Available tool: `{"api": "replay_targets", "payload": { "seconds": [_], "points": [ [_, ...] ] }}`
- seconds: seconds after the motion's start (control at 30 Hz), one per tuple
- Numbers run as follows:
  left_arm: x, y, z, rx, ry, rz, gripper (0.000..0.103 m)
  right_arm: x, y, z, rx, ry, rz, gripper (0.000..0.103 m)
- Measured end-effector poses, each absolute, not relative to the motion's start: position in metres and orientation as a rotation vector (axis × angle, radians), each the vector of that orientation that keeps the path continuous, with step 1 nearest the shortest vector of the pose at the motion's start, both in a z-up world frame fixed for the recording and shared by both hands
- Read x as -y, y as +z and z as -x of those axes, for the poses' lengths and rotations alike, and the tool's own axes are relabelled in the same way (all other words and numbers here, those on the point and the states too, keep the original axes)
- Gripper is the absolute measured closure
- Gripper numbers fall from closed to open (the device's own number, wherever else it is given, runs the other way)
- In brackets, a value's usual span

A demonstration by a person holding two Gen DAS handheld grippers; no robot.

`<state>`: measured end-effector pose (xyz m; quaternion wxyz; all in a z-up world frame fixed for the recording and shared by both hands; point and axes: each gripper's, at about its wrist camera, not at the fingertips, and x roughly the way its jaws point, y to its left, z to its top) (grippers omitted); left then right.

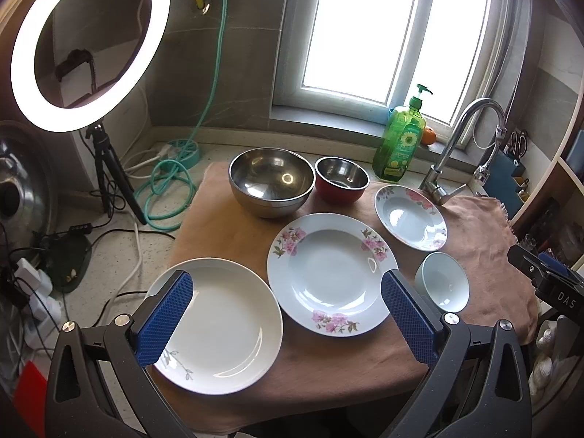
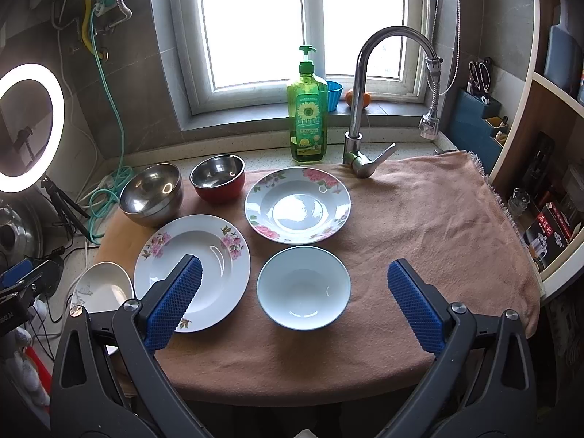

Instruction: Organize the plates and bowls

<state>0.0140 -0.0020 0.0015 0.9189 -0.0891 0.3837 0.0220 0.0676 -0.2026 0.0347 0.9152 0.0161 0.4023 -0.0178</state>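
I read this as the very start: every dish lies singly on the pink towel point(image 2: 419, 219), spread out so each can be reached, and nothing is stacked yet. My left claw point(image 1: 286, 314) hangs wide open and empty above the near edge, its blue pads straddling two plates: the plain white plate with a grey sprig point(image 1: 215, 328) under the left pad, the large pink-flowered plate point(image 1: 330, 273) just inside the right one. My right claw point(image 2: 294, 304) is equally wide and holds nothing, with the pale blue bowl point(image 2: 303, 287) sitting squarely between its fingers, which I take as the likeliest first pick on that side. Ahead of that bowl lies the smaller flowered plate point(image 2: 297, 204), and beyond the left finger stand the large steel bowl point(image 2: 151, 193) and the red bowl with a steel inside point(image 2: 218, 178), near each other at the back, though I cannot tell whether they touch. The right view shows the whole bare right half of the towel, the faucet point(image 2: 365, 109) and the green soap bottle point(image 2: 307, 109) standing clear of the dishes; there the white plate is half hidden behind my finger. The left view gives that plate whole, plus the ring light point(image 1: 91, 43) and green hose point(image 1: 171, 186) off the towel's left, and the other tool's black body at its right edge.
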Motion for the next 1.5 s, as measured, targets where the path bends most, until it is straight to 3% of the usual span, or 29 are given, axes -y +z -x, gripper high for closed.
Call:
{"api": "replay_targets", "payload": {
  "seconds": [1.5],
  "points": [
    [-0.007, -0.012, -0.027, -0.822, 0.026, 0.182, 0.001, 0.213, 0.007, -0.077, -0.903, -0.006, -0.103, 0.0]
  ]
}}
